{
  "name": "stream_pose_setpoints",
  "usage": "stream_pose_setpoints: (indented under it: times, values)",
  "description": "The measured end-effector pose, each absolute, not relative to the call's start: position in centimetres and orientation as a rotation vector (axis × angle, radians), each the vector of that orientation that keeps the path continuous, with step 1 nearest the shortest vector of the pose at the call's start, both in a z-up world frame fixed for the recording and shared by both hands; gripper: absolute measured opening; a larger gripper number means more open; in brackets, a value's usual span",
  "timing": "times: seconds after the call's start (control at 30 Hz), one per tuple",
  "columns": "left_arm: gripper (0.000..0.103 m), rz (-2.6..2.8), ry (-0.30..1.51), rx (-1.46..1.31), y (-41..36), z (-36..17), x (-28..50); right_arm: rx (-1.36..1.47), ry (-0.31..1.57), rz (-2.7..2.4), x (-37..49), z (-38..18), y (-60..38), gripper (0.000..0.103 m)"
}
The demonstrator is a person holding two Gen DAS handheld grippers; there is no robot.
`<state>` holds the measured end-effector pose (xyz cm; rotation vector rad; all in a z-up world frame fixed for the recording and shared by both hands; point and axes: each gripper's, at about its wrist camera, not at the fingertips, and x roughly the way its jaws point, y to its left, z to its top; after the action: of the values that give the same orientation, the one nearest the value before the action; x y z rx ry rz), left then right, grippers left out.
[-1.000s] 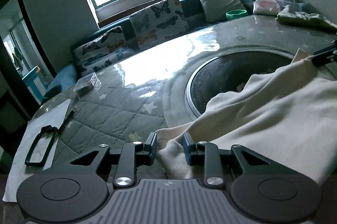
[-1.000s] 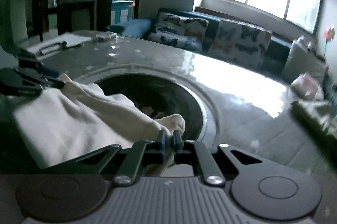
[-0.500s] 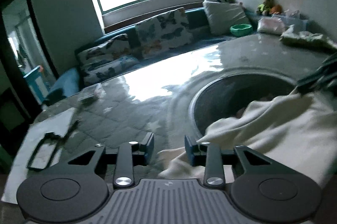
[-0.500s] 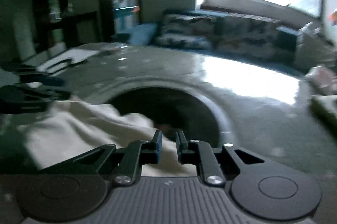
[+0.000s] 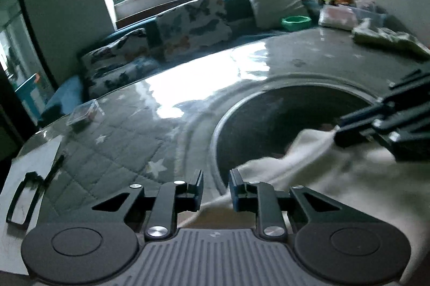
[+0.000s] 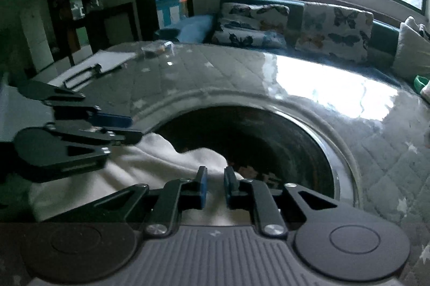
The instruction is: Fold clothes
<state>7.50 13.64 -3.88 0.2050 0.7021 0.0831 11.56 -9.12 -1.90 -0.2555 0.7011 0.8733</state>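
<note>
Cream soft fleece garment [image 5: 336, 178] lies rumpled on the round grey quilted table under a glossy clear cover [image 5: 150, 141], draped over the near edge of the table's dark circular recessed centre [image 6: 268, 146]

Left gripper [image 5: 215, 188]: jaws parted by a clear gap, nothing between them; the cloth edge sits just beside and under the right-hand finger. No hold that I can see

Right gripper [image 6: 215, 186]: jaws also parted, narrower gap, white cloth showing through and beneath. Seems released rather than pinching. In the left wrist view its fingertips [image 5: 349, 130] sit at a raised peak of the cloth, touching or nearly so; blur prevents certainty

Step in hand, as I judge it: re-gripping for the next fold. To do it well:
- pick two matching corners or a hem, not mid-panel bunches
- get each lower finger under a single layer before closing
- pull taut between the grippers, then lay the fold on flat tabletop, away from the recess where cloth sags

Against a second ago: right jaws were closed on a cloth fold, now spread; the left gap is a little wider and cloth no longer lies between the fingers. The garment has slumped lower. Both cameras have shifted; scene is blurrier

Black-framed rectangle on white paper [image 5: 18, 197] at the far left edge, untouched
</note>
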Motion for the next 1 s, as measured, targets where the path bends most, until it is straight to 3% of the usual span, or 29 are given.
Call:
stream_pose_setpoints:
  times: [0.33, 0.4, 0.57, 0.7, 1.0]
  values:
    - [0.025, 0.048, 0.642, 0.174, 15.8, -1.8, 2.4, -0.352, 0.694, 0.920, 10.8, -2.9, -5.3, 0.014]
    - [0.024, 0.017, 0.642, 0.189, 15.3, -1.8, 1.6, -0.327, 0.707, 0.908, 11.1, -2.8, -5.3, 0.018]
    - [0.022, 0.008, 0.672, 0.191, 14.9, -2.8, 2.8, -0.294, 0.693, 0.922, 10.6, -2.1, -5.6, 0.019]
    - [0.023, 0.087, 0.693, 0.199, 16.0, -4.0, 4.7, -0.310, 0.686, 0.959, 9.8, -2.1, -4.9, 0.027]
    - [0.023, 0.184, 0.668, 0.076, 20.4, -2.1, 3.3, -0.307, 0.691, 0.956, 9.8, -2.3, -4.8, 0.027]
